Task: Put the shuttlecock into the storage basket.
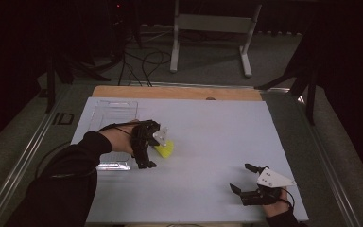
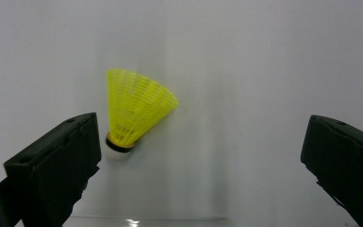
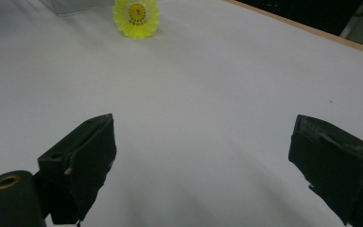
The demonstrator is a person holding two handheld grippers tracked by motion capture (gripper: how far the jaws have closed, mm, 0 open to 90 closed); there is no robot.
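Observation:
A yellow shuttlecock (image 1: 165, 150) lies on its side on the white table sheet (image 1: 208, 137), left of the middle. My left gripper (image 1: 154, 145) hovers right over it, open. In the left gripper view the shuttlecock (image 2: 137, 109) has its white cork close to the left jaw, with nothing touching it, and the left gripper (image 2: 203, 161) has its jaws wide apart. My right gripper (image 1: 241, 177) rests open near the front right of the sheet, with nothing between its jaws. From the right gripper (image 3: 203, 156) the shuttlecock (image 3: 136, 16) is far off, its open skirt facing the camera.
A clear plastic tray (image 1: 116, 111) sits at the sheet's left side, under the person's left forearm; its corner (image 3: 75, 4) appears beyond the shuttlecock. A wooden strip (image 1: 179, 92) runs along the table's far edge. White stand legs (image 1: 208, 28) and cables are on the floor behind.

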